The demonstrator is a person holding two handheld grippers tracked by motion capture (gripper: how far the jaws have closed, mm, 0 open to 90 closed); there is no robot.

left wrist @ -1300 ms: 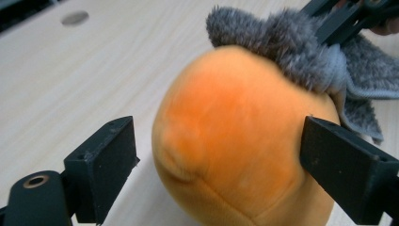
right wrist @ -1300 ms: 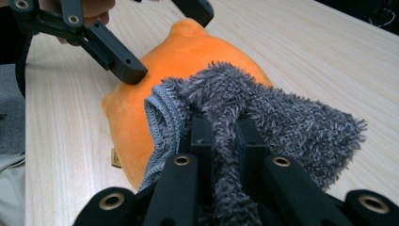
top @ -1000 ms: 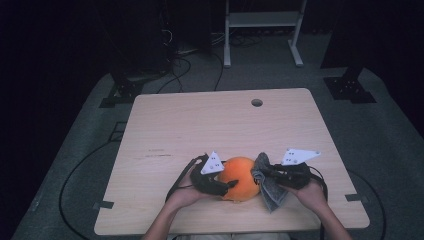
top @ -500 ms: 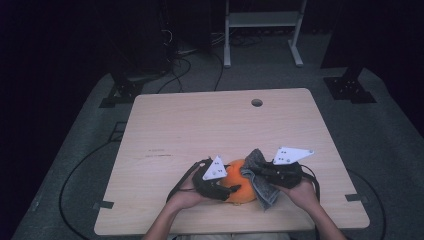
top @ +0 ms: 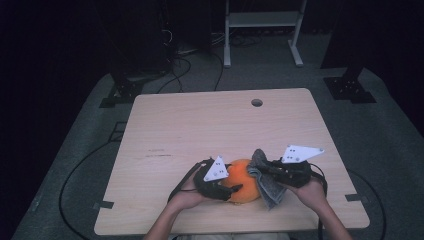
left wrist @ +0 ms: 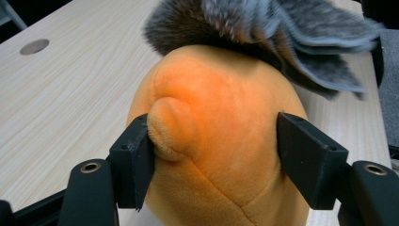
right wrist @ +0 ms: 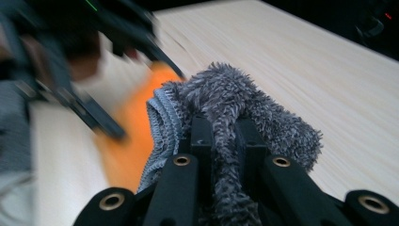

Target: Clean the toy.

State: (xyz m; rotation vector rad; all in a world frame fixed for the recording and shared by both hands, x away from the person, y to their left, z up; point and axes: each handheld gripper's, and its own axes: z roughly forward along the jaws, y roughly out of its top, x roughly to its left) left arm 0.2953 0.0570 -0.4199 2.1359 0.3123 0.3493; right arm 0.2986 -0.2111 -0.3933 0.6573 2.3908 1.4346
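A round orange plush toy [top: 244, 184] lies near the table's front edge. My left gripper [top: 234, 190] comes at it from the left, and in the left gripper view both black pads [left wrist: 136, 155] press into the plush toy [left wrist: 221, 141] and dent it. My right gripper [top: 265, 169] approaches from the right, shut on a grey fuzzy cloth [top: 267, 187]. That cloth [left wrist: 282, 33] drapes over the far top of the toy. In the right gripper view the cloth [right wrist: 226, 103] is pinched between the narrow jaws of my right gripper [right wrist: 225, 127], with the orange toy [right wrist: 127, 146] blurred behind it.
The light wooden table [top: 200, 125] has a round cable hole [top: 257, 102] near its far edge. Behind the table a white rack [top: 260, 20] stands on the dark floor, with cables [top: 190, 55] beside it. A black cable trails off the table's left front.
The right gripper has carried the grey cloth a little left, from the toy's right side onto its top. The left gripper has stayed on the toy.
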